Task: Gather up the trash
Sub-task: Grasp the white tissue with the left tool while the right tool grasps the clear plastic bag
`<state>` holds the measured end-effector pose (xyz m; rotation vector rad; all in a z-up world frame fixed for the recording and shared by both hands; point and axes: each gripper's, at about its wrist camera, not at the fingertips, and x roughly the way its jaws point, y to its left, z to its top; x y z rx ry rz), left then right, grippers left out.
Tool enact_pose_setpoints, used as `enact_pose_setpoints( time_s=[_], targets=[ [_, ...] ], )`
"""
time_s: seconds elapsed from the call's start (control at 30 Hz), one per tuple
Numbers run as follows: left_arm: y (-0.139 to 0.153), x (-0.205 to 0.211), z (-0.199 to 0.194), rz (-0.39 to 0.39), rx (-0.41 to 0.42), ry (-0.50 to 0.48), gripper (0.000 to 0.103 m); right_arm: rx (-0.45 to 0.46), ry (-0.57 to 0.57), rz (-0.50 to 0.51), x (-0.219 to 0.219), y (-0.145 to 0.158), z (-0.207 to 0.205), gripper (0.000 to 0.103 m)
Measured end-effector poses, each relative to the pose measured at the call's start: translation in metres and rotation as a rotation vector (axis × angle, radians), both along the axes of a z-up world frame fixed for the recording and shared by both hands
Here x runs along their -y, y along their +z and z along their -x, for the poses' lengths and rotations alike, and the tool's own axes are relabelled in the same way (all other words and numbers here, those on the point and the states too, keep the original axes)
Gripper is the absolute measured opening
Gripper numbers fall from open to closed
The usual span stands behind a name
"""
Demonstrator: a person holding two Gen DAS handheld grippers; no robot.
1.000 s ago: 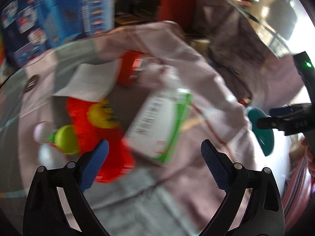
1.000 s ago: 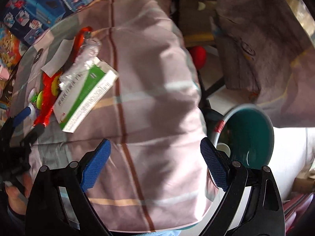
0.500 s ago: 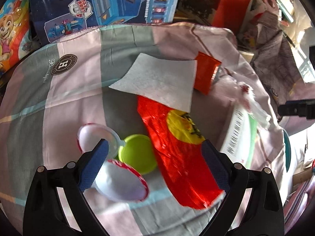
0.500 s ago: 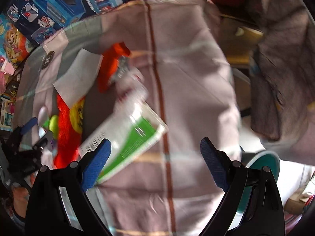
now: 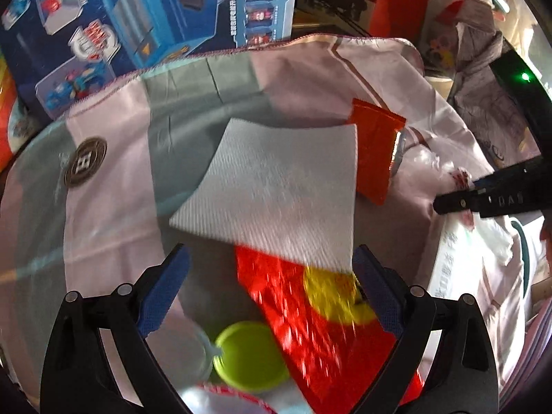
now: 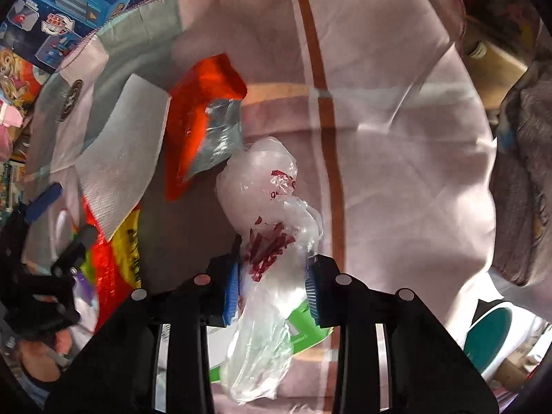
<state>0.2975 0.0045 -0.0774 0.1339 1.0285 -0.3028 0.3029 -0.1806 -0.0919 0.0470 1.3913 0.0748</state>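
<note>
While I look down over the pink and grey checked cloth (image 5: 114,214) that covers the table, my left gripper (image 5: 270,288) hangs released, its blue pads spread wide with nothing between them. Under it, going left to right: a round lime-green plastic lid (image 5: 250,357) by the left pad, a large red foil wrapper with a yellow disc print (image 5: 310,314) running beneath both pads, and a flat white paper towel sheet (image 5: 279,193) overlapping the wrapper's upper end. Right of the sheet lies a small orange-red sachet (image 5: 376,151), its silver inside showing at one edge. At far right the other tool's black finger reaches in over crumpled clear film.

From the right wrist, my right gripper (image 6: 272,288) has just been closing and now clenches a crumpled clear plastic bag with dark red printing (image 6: 265,214); both blue pads press its sides. The bag lies on the cloth right of the sachet, partly across a white and green carton (image 6: 303,324). A teal round bin (image 6: 490,336) shows at the lower right, beyond the cloth's edge.
</note>
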Motion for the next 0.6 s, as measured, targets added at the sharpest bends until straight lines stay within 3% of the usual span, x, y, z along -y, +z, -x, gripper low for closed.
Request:
enact_pose_setpoints(
  time_s=[0.43, 0.5, 0.6],
  targets=[
    [-0.041, 0.016, -0.058, -0.021, -0.107, -0.042, 0.094, -0.007, 0.021, 0.037, -0.001, -0.006, -0.027, 0.030],
    [-0.043, 0.021, -0.056, -0.057, -0.082, -0.048, 0.090, -0.004, 0.024, 0.033, -0.002, -0.007, -0.027, 0.030],
    [-0.040, 0.026, -0.052, -0.089, -0.041, -0.062, 0.066, 0.002, 0.021, 0.025, 0.000, -0.006, -0.024, 0.030]
  ],
)
